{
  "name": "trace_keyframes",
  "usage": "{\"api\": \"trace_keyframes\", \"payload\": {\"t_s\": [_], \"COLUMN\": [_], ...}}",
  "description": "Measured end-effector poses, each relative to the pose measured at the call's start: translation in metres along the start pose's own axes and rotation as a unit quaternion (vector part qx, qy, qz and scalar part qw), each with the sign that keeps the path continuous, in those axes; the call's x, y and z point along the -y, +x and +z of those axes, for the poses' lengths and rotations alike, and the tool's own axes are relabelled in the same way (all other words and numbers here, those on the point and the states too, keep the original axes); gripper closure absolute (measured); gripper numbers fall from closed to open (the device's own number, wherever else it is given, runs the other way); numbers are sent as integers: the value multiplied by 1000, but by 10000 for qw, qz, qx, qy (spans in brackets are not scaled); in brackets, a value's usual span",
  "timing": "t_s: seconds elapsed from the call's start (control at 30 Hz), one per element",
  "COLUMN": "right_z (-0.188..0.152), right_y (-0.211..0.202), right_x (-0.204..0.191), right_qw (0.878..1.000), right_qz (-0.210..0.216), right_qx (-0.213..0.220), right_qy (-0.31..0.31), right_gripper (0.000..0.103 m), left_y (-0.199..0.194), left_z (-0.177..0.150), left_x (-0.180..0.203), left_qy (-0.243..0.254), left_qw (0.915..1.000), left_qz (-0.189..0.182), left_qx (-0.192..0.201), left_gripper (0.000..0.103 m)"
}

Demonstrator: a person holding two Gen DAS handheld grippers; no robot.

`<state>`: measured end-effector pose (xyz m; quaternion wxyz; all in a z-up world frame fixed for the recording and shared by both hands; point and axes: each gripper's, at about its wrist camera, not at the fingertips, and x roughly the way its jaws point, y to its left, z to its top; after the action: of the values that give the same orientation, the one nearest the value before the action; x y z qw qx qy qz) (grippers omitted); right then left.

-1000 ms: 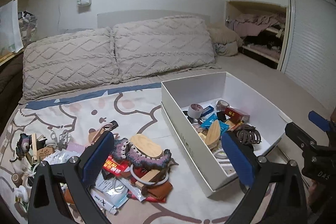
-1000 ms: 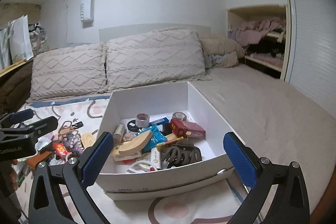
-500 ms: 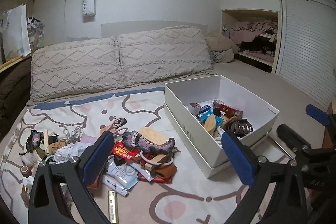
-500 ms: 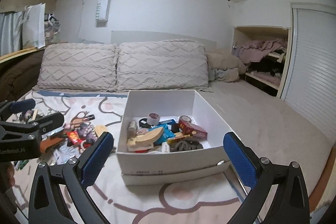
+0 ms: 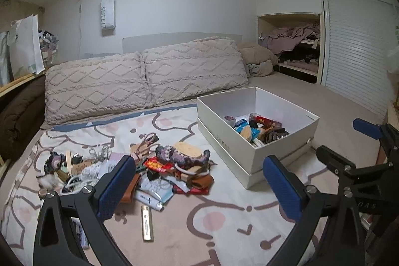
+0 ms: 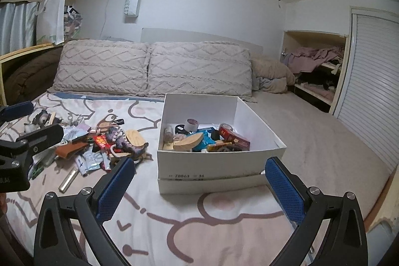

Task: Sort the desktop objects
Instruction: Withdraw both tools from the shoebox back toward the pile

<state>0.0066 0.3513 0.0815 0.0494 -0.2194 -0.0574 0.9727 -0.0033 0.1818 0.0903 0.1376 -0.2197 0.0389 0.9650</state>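
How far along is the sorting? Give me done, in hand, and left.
Done: the white box already holds several items, such as a tape roll and a red packet. In hand: nothing; the left claw and right claw are open and empty. Left: the pile on the blanket, including a gold lighter.

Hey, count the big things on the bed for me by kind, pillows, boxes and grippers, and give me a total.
Textured pillows: 2
White box: 1
Grippers, left gripper and right gripper: 2
Total: 5
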Motion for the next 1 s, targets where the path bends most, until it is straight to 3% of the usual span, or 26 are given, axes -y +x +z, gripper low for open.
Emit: {"api": "trace_keyframes", "payload": {"t_s": [0.5,1.0], "right_z": [-3,-9], "right_y": [-39,-52], "right_x": [-7,-7], "right_qw": [9996,9996], "right_qz": [-117,-121], "right_qx": [183,149], "right_qy": [-168,-212], "right_gripper": [0,0], "left_y": [-26,-42], "left_z": [-21,-24], "left_x": [-10,2], "left_qy": [-411,-258], "left_qw": [9990,9995], "left_qz": [-93,-111], "left_qx": [-148,-115], "left_gripper": [0,0]}}
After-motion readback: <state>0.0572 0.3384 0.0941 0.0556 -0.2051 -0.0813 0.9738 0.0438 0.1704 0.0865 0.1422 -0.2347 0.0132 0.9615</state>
